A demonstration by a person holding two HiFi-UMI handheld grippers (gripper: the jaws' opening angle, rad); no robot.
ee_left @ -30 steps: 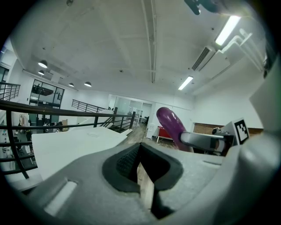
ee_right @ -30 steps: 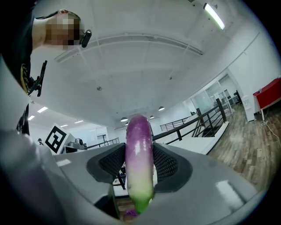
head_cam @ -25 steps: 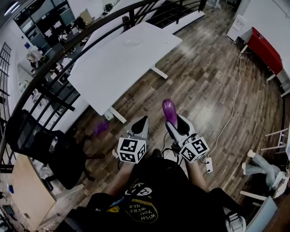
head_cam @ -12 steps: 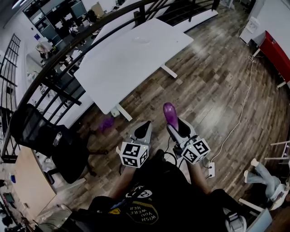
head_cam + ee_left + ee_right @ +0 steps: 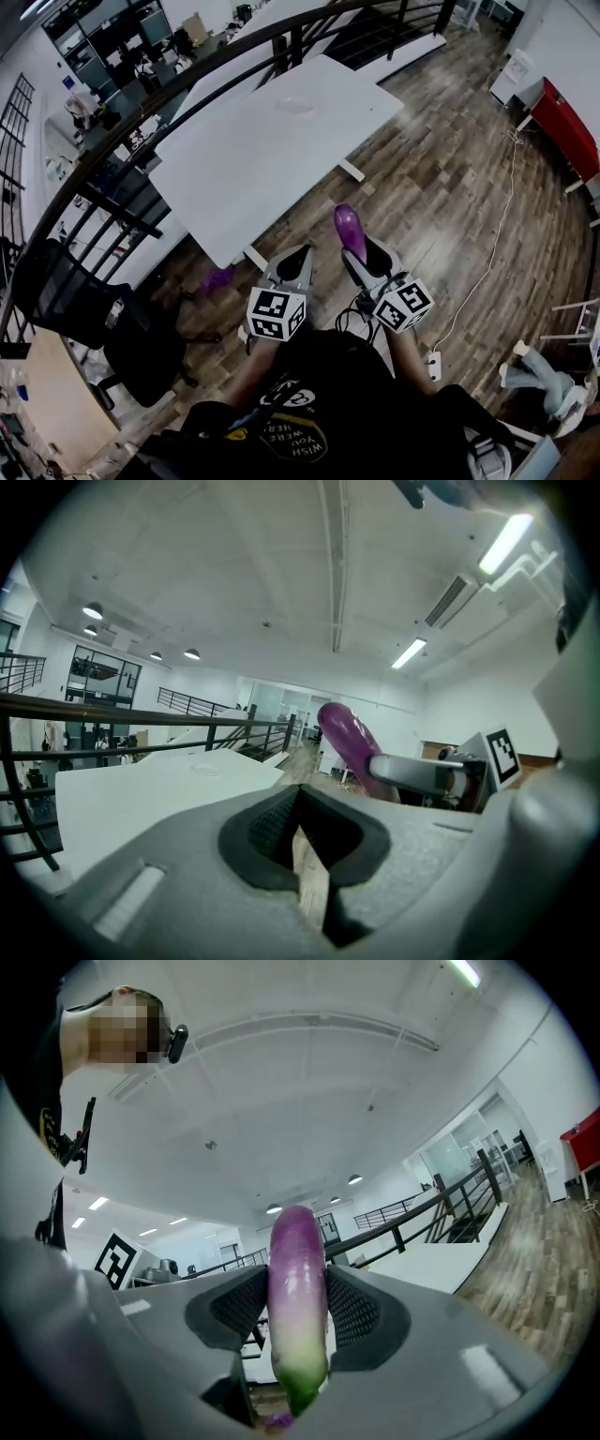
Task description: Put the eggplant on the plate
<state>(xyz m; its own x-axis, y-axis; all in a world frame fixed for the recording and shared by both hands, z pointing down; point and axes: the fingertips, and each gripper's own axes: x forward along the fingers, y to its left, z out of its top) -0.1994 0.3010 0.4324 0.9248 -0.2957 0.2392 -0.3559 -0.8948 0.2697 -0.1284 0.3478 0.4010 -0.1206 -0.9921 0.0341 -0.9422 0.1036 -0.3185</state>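
Note:
A purple eggplant (image 5: 349,230) with a pale green end (image 5: 298,1307) stands upright between the pads of my right gripper (image 5: 361,251), which is shut on it (image 5: 298,1288). My left gripper (image 5: 298,253) is beside it on the left, shut with nothing in it (image 5: 302,803). Both are held over wooden floor, short of a white table (image 5: 244,159). A pale plate (image 5: 293,105) lies on the table's far part and shows faintly in the left gripper view (image 5: 206,769). That view also catches the eggplant (image 5: 349,747) to the right.
A black railing (image 5: 122,159) curves along the table's far and left side. A black office chair (image 5: 75,300) stands at the left, with a small purple thing (image 5: 217,278) on the floor near it. A white cable and power strip (image 5: 433,339) lie at the right, a red cabinet (image 5: 567,117) beyond.
Both grippers have moved forward together toward the white table, whose near corner is now closer. The eggplant stays gripped in the right gripper; the left stays shut.

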